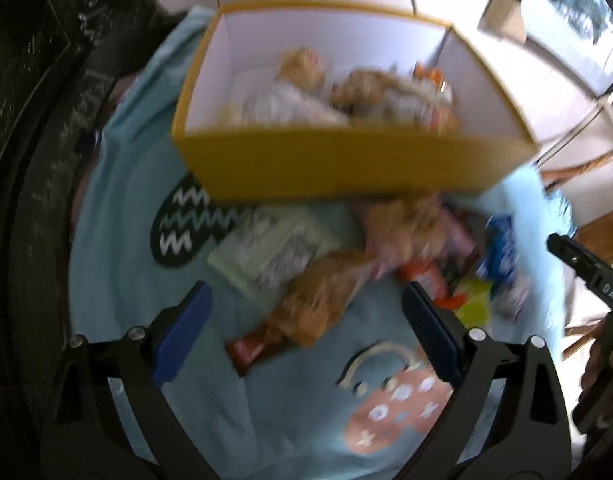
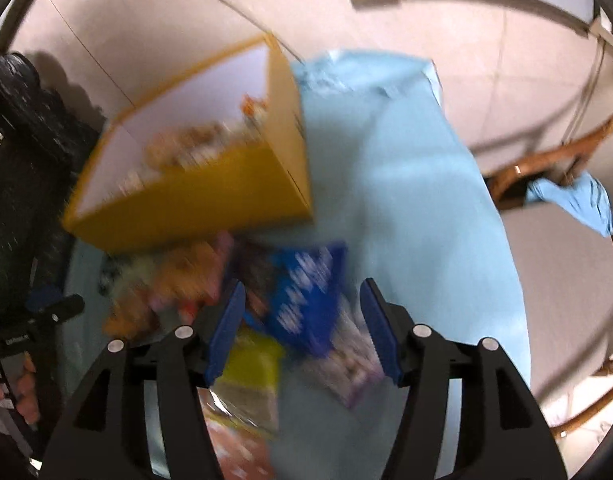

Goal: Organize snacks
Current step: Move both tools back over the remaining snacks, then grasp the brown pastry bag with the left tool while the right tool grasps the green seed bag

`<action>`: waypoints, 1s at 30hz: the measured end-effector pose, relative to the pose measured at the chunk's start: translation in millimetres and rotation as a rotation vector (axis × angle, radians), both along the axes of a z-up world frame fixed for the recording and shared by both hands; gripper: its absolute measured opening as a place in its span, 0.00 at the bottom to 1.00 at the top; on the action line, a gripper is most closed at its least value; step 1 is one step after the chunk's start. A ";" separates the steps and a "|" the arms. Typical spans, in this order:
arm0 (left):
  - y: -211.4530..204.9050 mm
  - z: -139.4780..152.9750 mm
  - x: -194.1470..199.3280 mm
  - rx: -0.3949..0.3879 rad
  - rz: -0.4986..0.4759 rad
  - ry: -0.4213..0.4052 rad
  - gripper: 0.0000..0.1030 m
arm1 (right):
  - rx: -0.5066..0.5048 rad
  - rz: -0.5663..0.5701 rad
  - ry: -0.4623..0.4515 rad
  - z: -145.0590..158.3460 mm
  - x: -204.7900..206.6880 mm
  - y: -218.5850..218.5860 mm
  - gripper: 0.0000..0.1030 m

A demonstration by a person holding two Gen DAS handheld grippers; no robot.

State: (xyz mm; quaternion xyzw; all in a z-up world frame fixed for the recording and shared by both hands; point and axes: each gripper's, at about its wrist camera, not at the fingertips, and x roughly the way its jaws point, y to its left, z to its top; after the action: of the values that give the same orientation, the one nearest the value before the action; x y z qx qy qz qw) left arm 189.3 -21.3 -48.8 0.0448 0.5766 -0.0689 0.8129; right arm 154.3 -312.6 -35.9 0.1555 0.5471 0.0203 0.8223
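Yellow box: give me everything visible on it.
The yellow box is an open-topped rectangular carton, apparently cardboard, mustard yellow outside and white inside, with no lid in view. It sits upright on the light blue cloth, and blurred snack packets cover its bottom. More packets lie heaped against its near wall. Neither gripper touches it. Motion blur hides any print.

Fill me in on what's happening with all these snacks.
A person is sorting snack packets into a yellow box on a light blue cloth. Some packets already lie in the box; a pile of loose packets sits on the cloth in front of it. Both hand-held grippers are open and empty: the left hand-held gripper hangs over the pile's brown packets, the right hand-held gripper over a blue packet. The pictures are blurred.
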 end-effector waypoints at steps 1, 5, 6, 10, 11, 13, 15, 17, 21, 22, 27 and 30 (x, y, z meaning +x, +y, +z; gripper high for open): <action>0.0 -5.2 -2.5 0.009 -0.004 0.009 0.94 | -0.006 0.000 0.018 -5.6 -3.8 -0.4 0.59; -4.5 -18.6 -5.8 -0.001 -0.023 0.025 0.94 | 0.017 -0.014 0.061 -21.9 -19.4 -3.4 0.59; -5.8 -21.6 -4.9 -0.010 -0.025 0.031 0.94 | 0.024 -0.017 0.065 -23.9 -22.7 -5.0 0.59; -16.5 -44.4 0.2 -0.012 -0.026 0.076 0.93 | 0.044 -0.002 0.061 -22.5 -20.6 -1.6 0.59; -19.2 -48.9 1.4 -0.005 -0.032 0.080 0.93 | 0.045 0.006 0.056 -20.9 -17.8 0.6 0.59; -24.5 -59.6 5.3 0.006 -0.041 0.094 0.88 | 0.047 0.011 0.052 -19.2 -15.7 1.6 0.59; -27.0 -69.4 10.1 0.007 -0.044 0.117 0.75 | 0.054 0.014 0.060 -21.6 -13.1 2.7 0.59; -24.6 -75.7 13.8 0.064 -0.027 0.098 0.51 | 0.056 0.031 0.073 -25.1 -12.1 7.1 0.59; -9.0 -72.0 18.4 0.005 -0.006 0.120 0.33 | 0.037 0.136 0.107 -36.9 -15.9 33.7 0.59; -4.3 -70.3 17.8 -0.009 0.000 0.124 0.33 | 0.040 0.165 0.117 -40.5 -18.0 41.8 0.59; 12.9 -65.7 8.8 -0.055 0.032 0.135 0.33 | 0.043 0.261 0.192 -63.5 -31.2 85.6 0.59; 22.5 -64.8 -0.2 -0.083 0.048 0.142 0.33 | -0.002 0.258 0.180 -71.1 -30.4 102.1 0.63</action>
State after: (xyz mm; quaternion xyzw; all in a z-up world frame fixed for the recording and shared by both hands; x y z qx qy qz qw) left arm 189.1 1.2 -113.6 -0.0077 0.6303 -0.0762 0.7726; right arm 123.9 -210.5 -107.0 0.0841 0.6339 0.1111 0.7607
